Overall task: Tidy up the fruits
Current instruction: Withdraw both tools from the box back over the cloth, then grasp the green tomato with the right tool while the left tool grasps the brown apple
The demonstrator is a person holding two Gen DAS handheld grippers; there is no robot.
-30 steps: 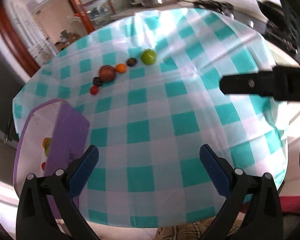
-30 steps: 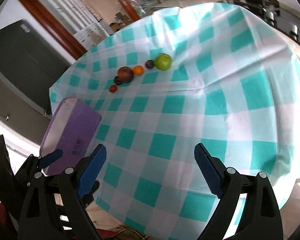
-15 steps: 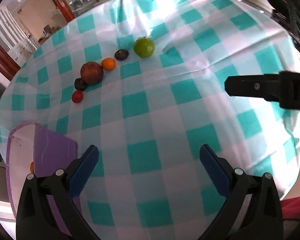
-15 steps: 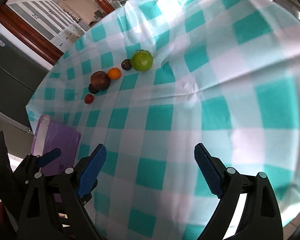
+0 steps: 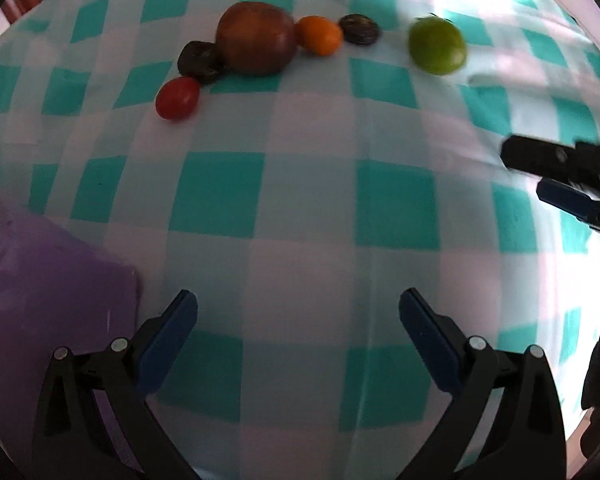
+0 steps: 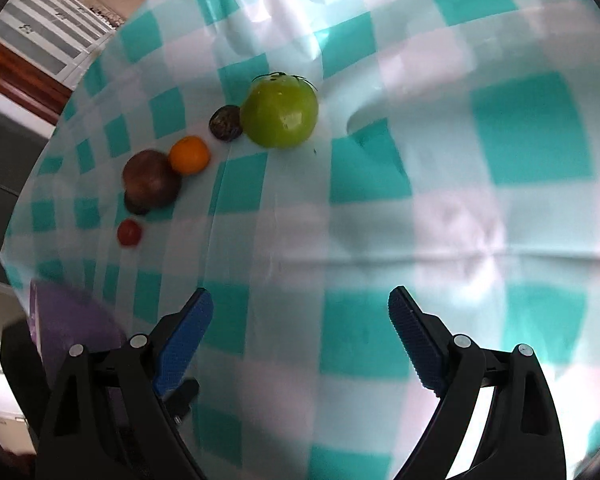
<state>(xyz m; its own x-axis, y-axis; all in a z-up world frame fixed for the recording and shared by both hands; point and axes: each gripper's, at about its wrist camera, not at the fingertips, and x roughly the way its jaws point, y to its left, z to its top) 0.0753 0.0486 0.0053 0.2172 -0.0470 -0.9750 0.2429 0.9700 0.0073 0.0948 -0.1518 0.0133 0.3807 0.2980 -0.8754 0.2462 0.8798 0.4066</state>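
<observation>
While spread wide and empty, both hand-held grippers hover above the tablecloth.

A teal-and-white checked cloth covers the surface and lies creased, with bright light washing it out toward 12 o'clock. In the right wrist view, a white panelled cabinet stands at 10 o'clock behind a red-brown wooden frame, with a dark grey wall at 9 o'clock.
</observation>
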